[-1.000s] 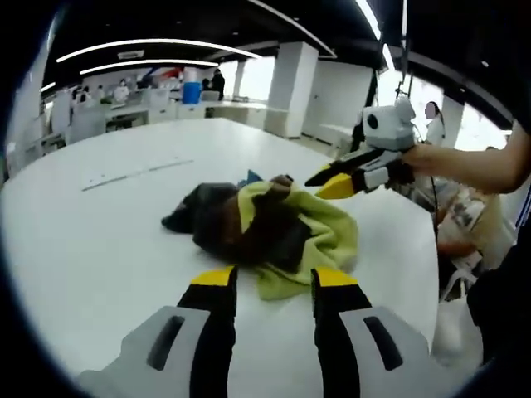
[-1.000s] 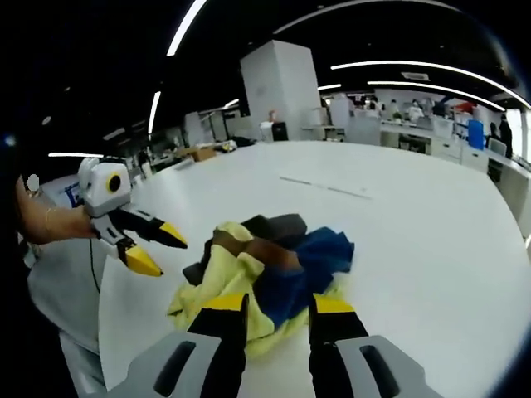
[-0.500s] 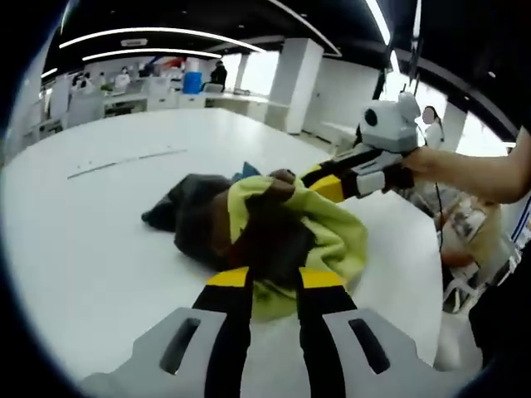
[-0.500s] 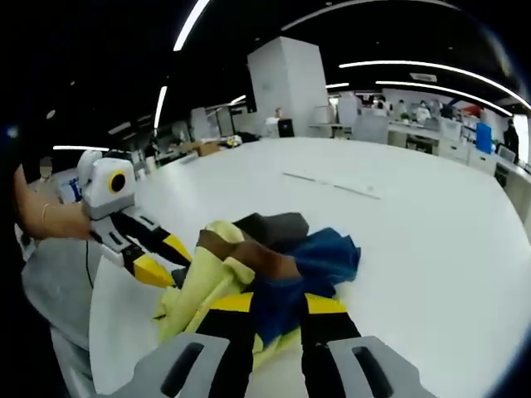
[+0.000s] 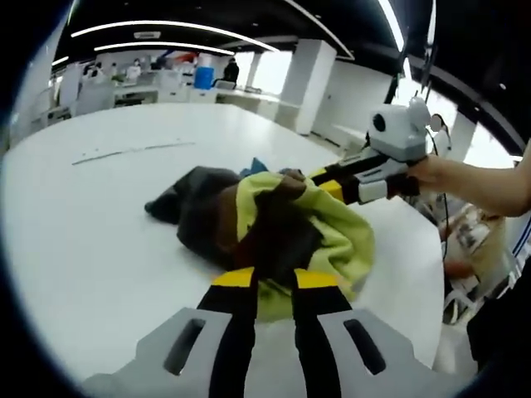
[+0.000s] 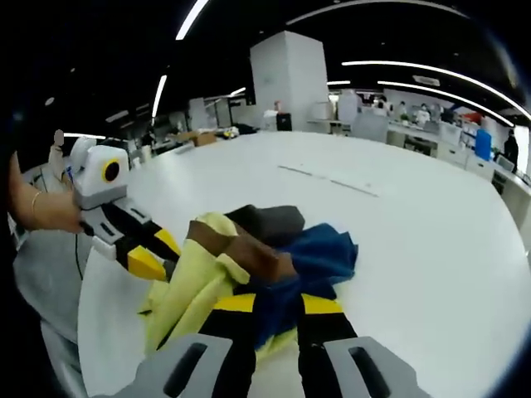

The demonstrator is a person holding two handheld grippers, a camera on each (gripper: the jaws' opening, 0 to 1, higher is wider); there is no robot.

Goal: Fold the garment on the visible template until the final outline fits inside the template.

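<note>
My left gripper (image 5: pixel 270 279) buries its yellow tips in the bunched garment (image 5: pixel 274 228), so whatever cloth sits between them is hidden. My right gripper (image 6: pixel 277 303) does likewise at the garment's blue part. The garment's folds cover one another; its outline is unreadable. The table (image 6: pixel 415 215) runs off past the garment.

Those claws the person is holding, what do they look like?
Each claw has a grey body with dark slots and two black jaws with yellow tips. Seen from the other, it carries a white box. The hand holding the left one wears a thin bracelet.
</note>
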